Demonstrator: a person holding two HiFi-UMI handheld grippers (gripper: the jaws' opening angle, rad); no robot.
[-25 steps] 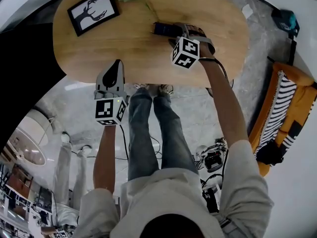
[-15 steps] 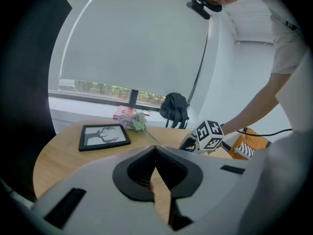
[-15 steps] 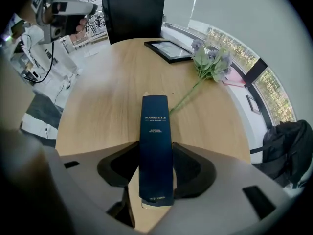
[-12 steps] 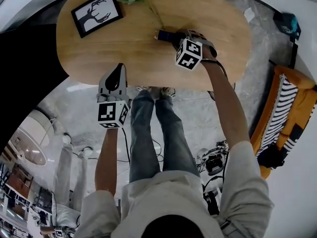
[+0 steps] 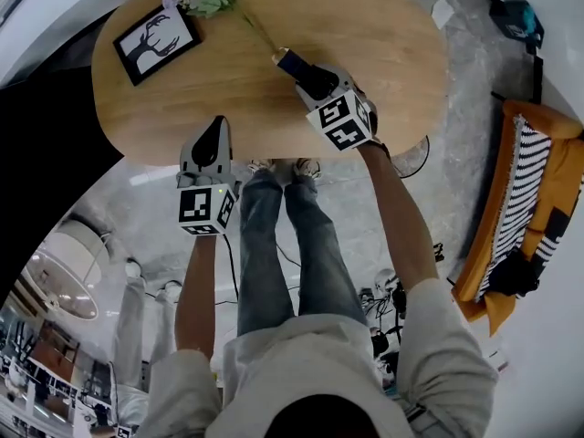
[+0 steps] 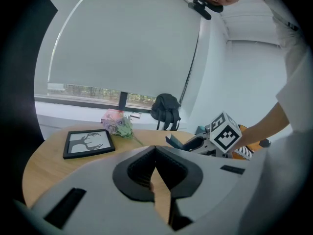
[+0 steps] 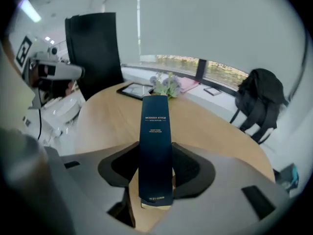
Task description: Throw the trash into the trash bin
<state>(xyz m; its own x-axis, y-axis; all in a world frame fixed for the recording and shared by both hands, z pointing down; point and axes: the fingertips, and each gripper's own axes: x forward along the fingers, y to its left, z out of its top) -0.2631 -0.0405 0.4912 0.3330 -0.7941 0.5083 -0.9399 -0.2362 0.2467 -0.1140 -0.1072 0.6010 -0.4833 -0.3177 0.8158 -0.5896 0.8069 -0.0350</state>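
**A:** What do we have in the right gripper [image 7: 155, 166]?

**B:** We have the dark blue box [image 7: 155, 141] between its fingers [image 7: 188, 168]. The jaws have just been closing with the box between them, and now both pads press on its narrow sides, set partway apart.

**A:** Which way do we see it pointing?

**B:** Its long axis runs along the fingers, straight out ahead. The near end sits back between the pads. The far end reaches well beyond the fingertips, toward the flowers [image 7: 166, 86] and the picture frame [image 7: 133, 90]. The printed face is turned up at us.

**A:** And below it?

**B:** The wooden table [image 7: 215, 126] lies under the fingers. Whether the box touches the wood, we cannot tell.

**A:** What do we see on the left gripper [image 6: 155, 151]?

**B:** Its fingers meet at the tips with nothing between them. The table lies ahead of them, and the right gripper with the box stands off to their right, well apart.
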